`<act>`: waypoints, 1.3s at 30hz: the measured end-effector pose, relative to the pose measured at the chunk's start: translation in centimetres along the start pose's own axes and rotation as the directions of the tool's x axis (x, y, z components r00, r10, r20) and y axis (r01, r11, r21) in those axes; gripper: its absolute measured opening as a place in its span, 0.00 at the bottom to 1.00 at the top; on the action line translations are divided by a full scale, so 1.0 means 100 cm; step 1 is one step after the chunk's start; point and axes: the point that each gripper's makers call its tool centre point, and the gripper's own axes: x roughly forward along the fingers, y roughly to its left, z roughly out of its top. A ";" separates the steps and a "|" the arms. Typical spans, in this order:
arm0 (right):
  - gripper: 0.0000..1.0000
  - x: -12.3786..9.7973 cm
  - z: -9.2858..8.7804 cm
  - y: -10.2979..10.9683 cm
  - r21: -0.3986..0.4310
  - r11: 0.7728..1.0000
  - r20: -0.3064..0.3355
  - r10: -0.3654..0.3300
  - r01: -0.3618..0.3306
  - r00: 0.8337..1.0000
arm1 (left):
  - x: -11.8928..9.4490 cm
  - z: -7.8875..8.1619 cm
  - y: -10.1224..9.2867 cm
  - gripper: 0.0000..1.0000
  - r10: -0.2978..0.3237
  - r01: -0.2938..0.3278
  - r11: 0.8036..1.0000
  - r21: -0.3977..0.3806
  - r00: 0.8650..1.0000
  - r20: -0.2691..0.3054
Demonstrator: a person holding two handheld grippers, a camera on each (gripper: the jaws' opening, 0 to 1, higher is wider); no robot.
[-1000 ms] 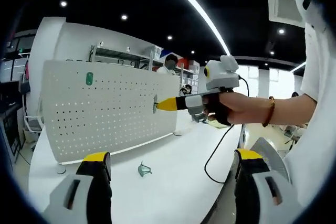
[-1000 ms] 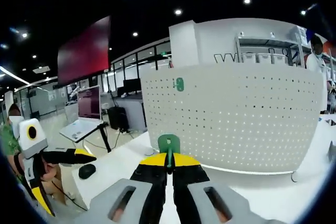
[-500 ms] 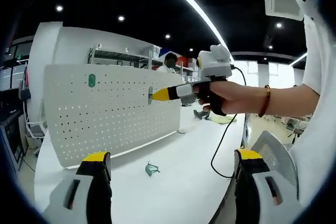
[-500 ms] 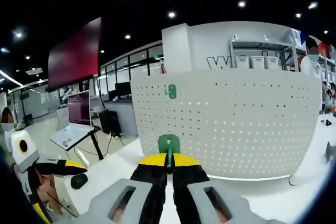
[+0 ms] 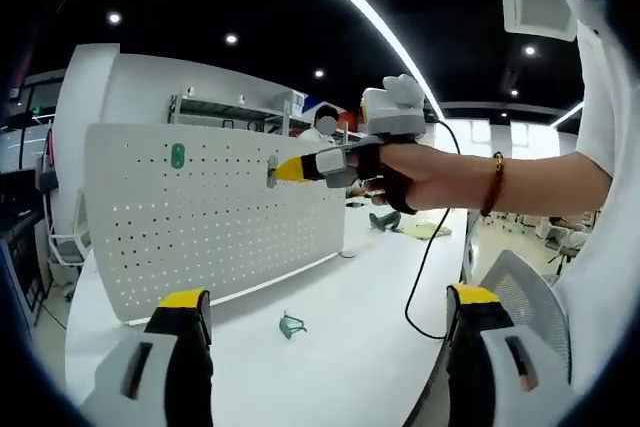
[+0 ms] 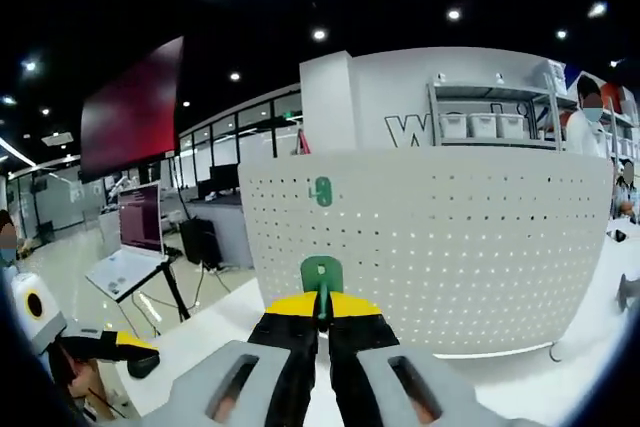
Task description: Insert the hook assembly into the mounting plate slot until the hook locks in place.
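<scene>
A white pegboard mounting plate stands upright on the white table, with one green hook fixed near its upper left. In the left gripper view my right gripper holds a small hook against the board's upper middle. In the right gripper view its yellow-tipped jaws are shut on a green hook, facing the pegboard and the mounted hook from a short distance. Another green hook lies loose on the table. My left gripper stands wide open, holding nothing.
A gloved hand with a bracelet holds the right gripper, and a black cable hangs to the table's right edge. Shelves with bins stand behind the board. A laptop on a stand is off to the left.
The right gripper with its hook has moved up and leftward along the pegboard and closer to it. The left gripper stays open and still.
</scene>
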 end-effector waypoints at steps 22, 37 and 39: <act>0.01 0.048 0.023 -0.022 0.024 0.995 0.020 -0.095 0.095 0.995 | 0.006 0.008 0.009 1.00 -0.024 0.025 1.000 -0.008 0.999 0.030; 0.01 0.076 0.035 -0.017 0.051 0.993 0.031 -0.107 0.106 0.994 | 0.002 0.008 0.013 1.00 0.008 -0.008 1.000 -0.002 0.999 0.031; 0.01 0.080 0.038 -0.017 0.057 0.993 0.038 -0.108 0.106 0.993 | 0.002 0.007 0.013 1.00 0.007 -0.007 1.000 -0.005 1.000 0.026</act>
